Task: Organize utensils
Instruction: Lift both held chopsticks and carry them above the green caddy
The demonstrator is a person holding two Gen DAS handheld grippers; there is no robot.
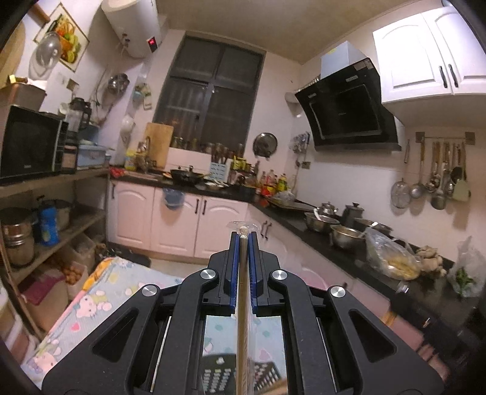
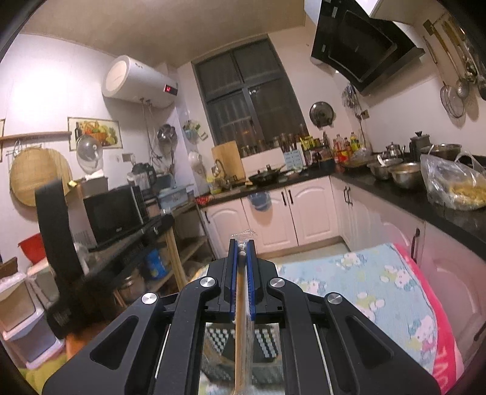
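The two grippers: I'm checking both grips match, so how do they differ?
The left gripper points straight at the cabinets; the right gripper views the kitchen tilted. The left's wrapped chopstick looks uniformly tan; the right's wrapped chopstick shows a white tip. Both are shut on theirs.

Dark window; white cabinets; black countertop

A black microwave sits on the wooden shelf, with a white water heater high on the wall. A black range hood hangs above steel bowls on the dark counter
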